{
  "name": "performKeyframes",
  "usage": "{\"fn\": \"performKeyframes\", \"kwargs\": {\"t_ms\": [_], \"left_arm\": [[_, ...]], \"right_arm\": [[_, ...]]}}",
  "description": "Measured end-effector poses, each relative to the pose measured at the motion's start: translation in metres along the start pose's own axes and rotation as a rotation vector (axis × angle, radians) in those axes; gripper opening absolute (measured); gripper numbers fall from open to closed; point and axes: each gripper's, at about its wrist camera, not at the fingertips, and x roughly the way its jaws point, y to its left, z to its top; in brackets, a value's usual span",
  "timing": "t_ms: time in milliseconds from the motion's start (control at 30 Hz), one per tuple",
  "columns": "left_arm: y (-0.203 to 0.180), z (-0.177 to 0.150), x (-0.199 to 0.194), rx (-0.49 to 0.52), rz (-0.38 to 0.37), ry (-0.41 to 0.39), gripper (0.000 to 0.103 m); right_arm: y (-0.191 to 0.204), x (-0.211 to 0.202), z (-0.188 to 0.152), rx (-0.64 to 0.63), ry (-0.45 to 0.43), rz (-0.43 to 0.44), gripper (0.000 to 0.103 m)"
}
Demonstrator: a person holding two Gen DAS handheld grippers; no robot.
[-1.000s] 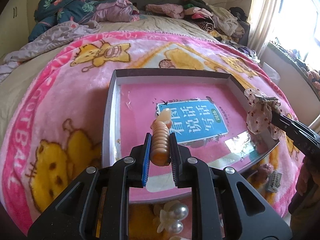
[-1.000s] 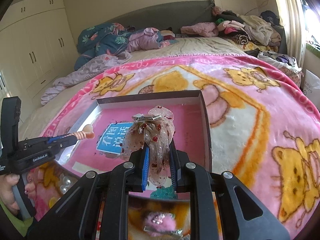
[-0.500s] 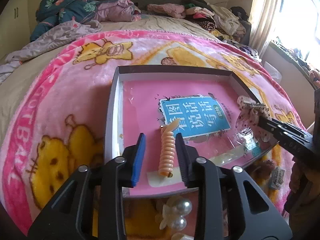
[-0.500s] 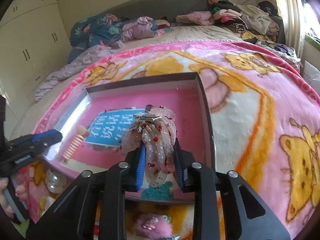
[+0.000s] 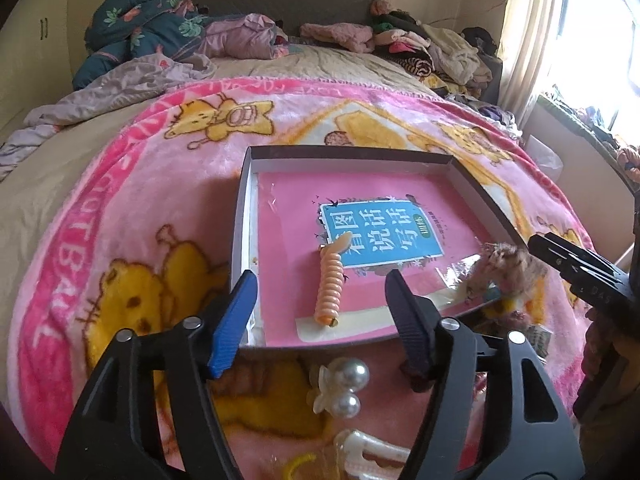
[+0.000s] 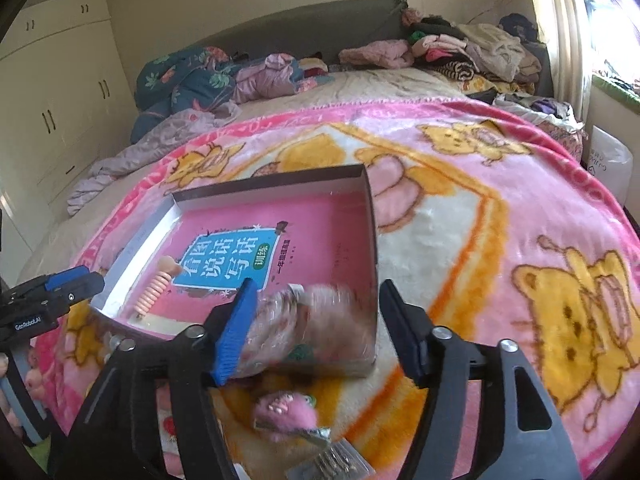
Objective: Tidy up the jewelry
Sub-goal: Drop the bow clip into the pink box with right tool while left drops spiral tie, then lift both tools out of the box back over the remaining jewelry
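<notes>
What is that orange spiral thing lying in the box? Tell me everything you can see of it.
The orange spiral hair clip is a peach-orange, ribbed coil that looks like plastic, with a smooth paler flat tip at its far end. It lies flat and free inside the shallow box, on the pink book cover, its tip just overlapping the blue title label. Nothing grips it: the left gripper stands over its near end, jaws opening, pads clear of it.

Fuzzy fleece blanket (image 5: 120,208), glossy pearl clip (image 5: 344,388), ribbed plastic hair coil (image 5: 330,288)
</notes>
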Motion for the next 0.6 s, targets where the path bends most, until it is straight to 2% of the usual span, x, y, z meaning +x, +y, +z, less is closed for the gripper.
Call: {"fn": "performKeyframes", "kwargs": {"t_ms": [600], "left_arm": [[-0.001, -0.014, -0.059, -0.016, 0.009, -0.083, 0.078]], "right_arm": [[0.009, -0.072, -0.006, -0.036, -0.086, 0.000, 0.072]]}}
